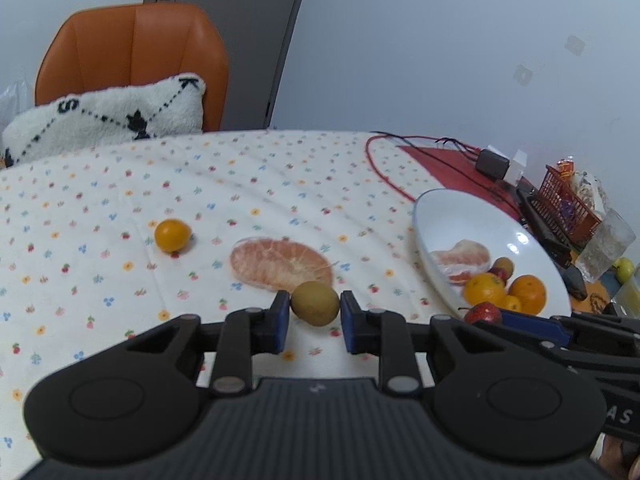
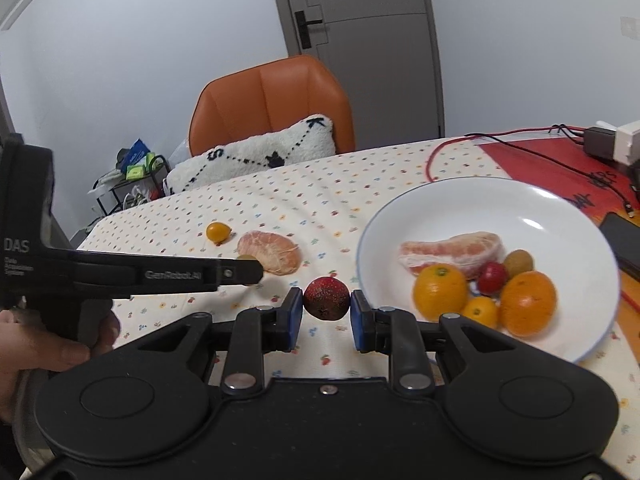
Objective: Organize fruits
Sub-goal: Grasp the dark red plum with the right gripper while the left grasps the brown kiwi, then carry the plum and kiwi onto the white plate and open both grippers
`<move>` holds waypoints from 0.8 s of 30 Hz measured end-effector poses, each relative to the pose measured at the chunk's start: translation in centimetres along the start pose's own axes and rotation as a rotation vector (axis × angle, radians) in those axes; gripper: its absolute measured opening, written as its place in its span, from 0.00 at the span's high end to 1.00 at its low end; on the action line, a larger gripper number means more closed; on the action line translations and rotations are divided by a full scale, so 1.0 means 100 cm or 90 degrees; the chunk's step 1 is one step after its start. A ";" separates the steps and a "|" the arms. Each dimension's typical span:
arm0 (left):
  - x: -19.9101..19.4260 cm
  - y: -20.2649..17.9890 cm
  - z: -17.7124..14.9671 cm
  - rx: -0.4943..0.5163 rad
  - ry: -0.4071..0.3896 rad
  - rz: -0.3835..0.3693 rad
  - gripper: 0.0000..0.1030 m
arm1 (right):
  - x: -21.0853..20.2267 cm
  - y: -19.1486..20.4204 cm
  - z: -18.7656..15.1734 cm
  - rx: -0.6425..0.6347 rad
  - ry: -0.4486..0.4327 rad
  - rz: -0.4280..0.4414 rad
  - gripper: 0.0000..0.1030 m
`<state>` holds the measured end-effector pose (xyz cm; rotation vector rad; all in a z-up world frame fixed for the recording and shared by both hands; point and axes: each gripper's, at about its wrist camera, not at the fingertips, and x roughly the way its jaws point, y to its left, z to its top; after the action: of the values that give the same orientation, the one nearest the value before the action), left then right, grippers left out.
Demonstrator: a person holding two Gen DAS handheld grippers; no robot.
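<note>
My left gripper is shut on a small olive-brown fruit, held above the flowered tablecloth. My right gripper is shut on a dark red strawberry, just left of the white plate. The plate holds a pomelo segment, two oranges, a kumquat, a red fruit and a brown fruit. On the cloth lie a peeled pomelo piece and a kumquat. The left gripper's side also shows in the right wrist view.
An orange chair with a white cushion stands behind the table. At the far right lie a red mat, cables, a charger and a phone. A red basket and a glass stand beyond the plate.
</note>
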<state>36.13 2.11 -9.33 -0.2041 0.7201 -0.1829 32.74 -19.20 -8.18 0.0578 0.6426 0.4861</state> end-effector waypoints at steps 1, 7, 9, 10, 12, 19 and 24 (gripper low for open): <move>-0.003 -0.004 0.001 0.003 -0.005 -0.003 0.76 | -0.003 -0.002 0.000 0.002 -0.003 -0.001 0.77; -0.013 -0.025 0.008 0.013 -0.021 -0.023 0.76 | -0.013 -0.018 -0.001 0.017 -0.014 -0.017 0.77; -0.013 -0.033 0.009 0.019 -0.023 -0.031 0.76 | -0.018 -0.024 -0.001 0.022 -0.017 -0.025 0.77; -0.013 -0.037 0.010 0.022 -0.023 -0.034 0.76 | -0.021 -0.026 -0.001 0.024 -0.020 -0.030 0.77; -0.012 -0.044 0.011 0.028 -0.024 -0.040 0.76 | -0.026 -0.033 -0.001 0.030 -0.026 -0.040 0.77; -0.007 -0.069 0.014 0.048 -0.024 -0.063 0.76 | -0.041 -0.058 0.001 0.048 -0.042 -0.070 0.77; -0.001 -0.085 0.016 0.061 -0.022 -0.074 0.76 | -0.049 -0.073 0.002 0.058 -0.050 -0.092 0.77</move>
<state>36.29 -5.90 -5.96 -0.1575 0.6639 -0.3237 32.53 -27.87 -6.75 0.1160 0.5870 0.3139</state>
